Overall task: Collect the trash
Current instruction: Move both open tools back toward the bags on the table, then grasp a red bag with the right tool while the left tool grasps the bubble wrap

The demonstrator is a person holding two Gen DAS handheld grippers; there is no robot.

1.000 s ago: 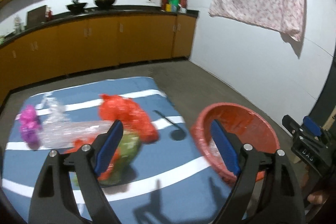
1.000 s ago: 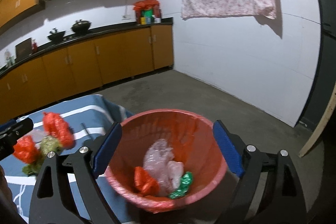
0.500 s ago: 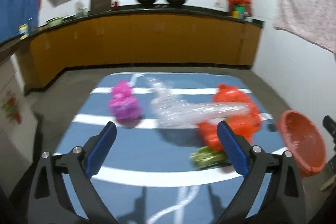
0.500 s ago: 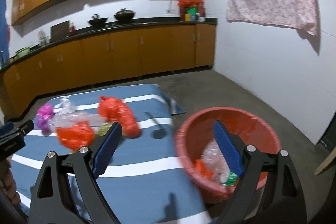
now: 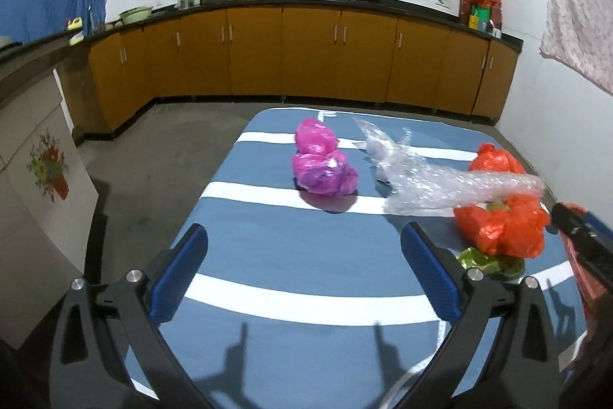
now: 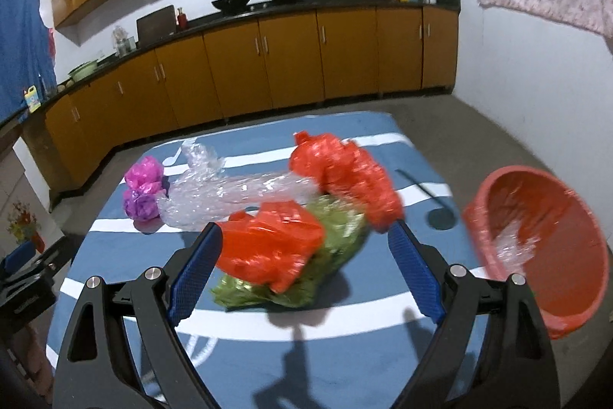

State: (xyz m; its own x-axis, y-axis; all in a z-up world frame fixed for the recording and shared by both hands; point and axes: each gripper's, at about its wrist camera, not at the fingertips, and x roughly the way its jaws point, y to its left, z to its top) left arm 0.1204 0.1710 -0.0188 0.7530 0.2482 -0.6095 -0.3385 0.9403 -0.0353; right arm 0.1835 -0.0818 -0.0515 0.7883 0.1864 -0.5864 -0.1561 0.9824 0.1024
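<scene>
Risk of snagging bubble wrap (image 6: 230,194) alongside red bag (image 6: 268,248), both hand-held grippers (image 5: 302,278) (image 6: 302,271) gaping empty.

You see crinkled, glossy plastic bags: a pink one (image 5: 323,163), orange ones (image 6: 345,175), and clear bubble wrap (image 5: 440,186). They lie on a matt blue cloth (image 5: 268,248). The red basin (image 6: 544,236) looks like smooth plastic.

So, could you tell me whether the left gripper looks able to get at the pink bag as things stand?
Probably yes: the left gripper is open and empty, and only bare blue mat lies between it and the pink bag; the bubble wrap sits off to the side.
</scene>
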